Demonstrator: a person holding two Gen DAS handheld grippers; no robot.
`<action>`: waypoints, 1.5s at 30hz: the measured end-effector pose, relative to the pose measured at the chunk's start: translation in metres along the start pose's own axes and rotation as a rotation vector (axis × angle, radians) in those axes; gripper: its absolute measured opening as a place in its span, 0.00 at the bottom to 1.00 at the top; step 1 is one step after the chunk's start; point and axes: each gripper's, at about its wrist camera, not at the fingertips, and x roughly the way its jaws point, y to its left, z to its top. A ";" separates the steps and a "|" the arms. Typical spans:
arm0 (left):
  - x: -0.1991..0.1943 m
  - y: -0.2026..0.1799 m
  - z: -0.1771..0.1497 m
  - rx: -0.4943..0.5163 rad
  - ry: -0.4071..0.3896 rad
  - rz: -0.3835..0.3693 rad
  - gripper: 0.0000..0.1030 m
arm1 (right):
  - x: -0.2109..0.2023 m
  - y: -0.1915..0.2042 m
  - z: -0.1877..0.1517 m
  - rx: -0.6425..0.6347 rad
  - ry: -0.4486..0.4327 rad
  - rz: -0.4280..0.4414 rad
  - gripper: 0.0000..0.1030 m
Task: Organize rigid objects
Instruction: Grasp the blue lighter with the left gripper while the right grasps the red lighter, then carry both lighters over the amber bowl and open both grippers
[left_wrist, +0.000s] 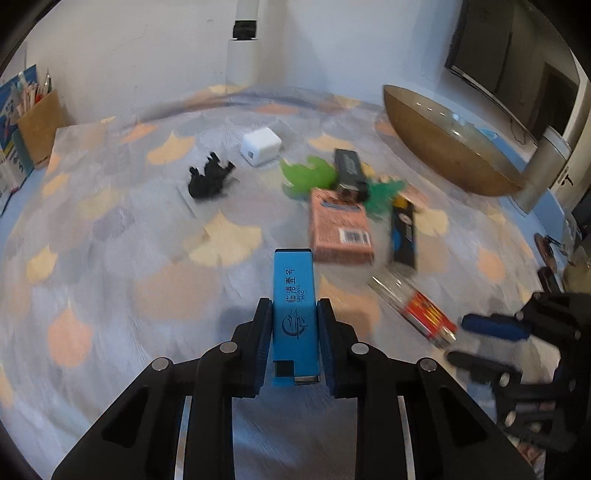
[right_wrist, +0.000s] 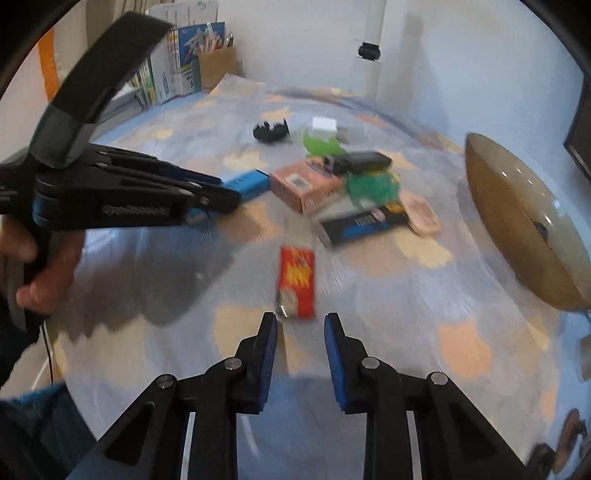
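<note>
Clamped tight between the left gripper (left_wrist: 294, 317) pads: a blue lighter (left_wrist: 294, 314) with printed characters, held lengthwise above the patterned tablecloth (left_wrist: 110, 258). Only visible from the side in the right wrist view, as a blue end poking past the black fingers (right_wrist: 207, 195), with a hand (right_wrist: 40, 266) on the grip below.

Right gripper (right_wrist: 300, 321) parted with nothing between the pads, just short of a clear tube with a red label (right_wrist: 297, 282) lying flat on the cloth. Same tube (left_wrist: 417, 306) blurry in the left view, near the right gripper's blue-tipped fingers (left_wrist: 491, 325).

Further out, a messy pile: pink box (left_wrist: 340, 229), black lighter (left_wrist: 351, 171) on top, green toys (left_wrist: 308, 173), dark blue packet (left_wrist: 404, 230). Off to the side, black figurine (left_wrist: 210, 177) and white cube (left_wrist: 260, 146). Big brown bowl (left_wrist: 443, 147) tilted at the right. Pale pink soap-like thing (right_wrist: 421, 214) showing only from the right wrist. Lots of motion blur everywhere.
</note>
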 end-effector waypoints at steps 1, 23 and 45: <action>-0.002 -0.003 -0.003 0.000 0.003 -0.014 0.21 | -0.003 -0.006 -0.005 0.008 0.011 -0.003 0.25; 0.003 -0.016 -0.005 0.060 -0.020 0.082 0.33 | 0.024 0.015 0.034 0.047 -0.033 0.052 0.27; -0.020 -0.079 0.021 0.097 -0.096 -0.050 0.20 | -0.057 -0.075 -0.030 0.264 -0.146 -0.035 0.19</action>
